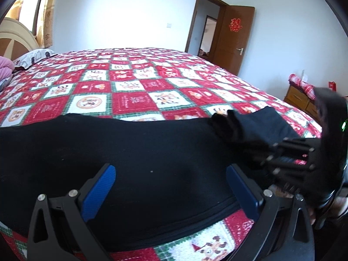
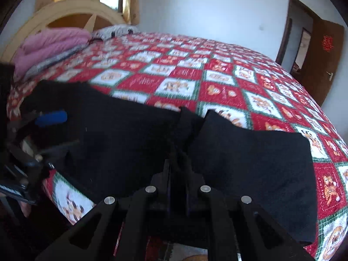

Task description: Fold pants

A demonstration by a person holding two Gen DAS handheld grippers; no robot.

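Black pants (image 1: 130,152) lie flat across the near edge of a red, white and green patchwork bed quilt (image 1: 134,87). My left gripper (image 1: 169,174) is open, its blue-padded fingers (image 1: 102,187) spread just above the pants near their near hem. My right gripper (image 2: 178,150) is shut on a pinched fold of the black pants (image 2: 250,169) and lifts a ridge of cloth. The right gripper (image 1: 226,124) also shows in the left wrist view, at the right. The left gripper's blue pad (image 2: 51,116) shows at the left of the right wrist view.
The quilt (image 2: 217,76) covers a wide bed. A pink folded blanket (image 2: 50,45) and a pillow (image 1: 37,56) lie by the wooden headboard (image 2: 71,13). A brown door (image 1: 235,39) stands open at the far right. A wooden cabinet (image 1: 302,100) stands beside the bed.
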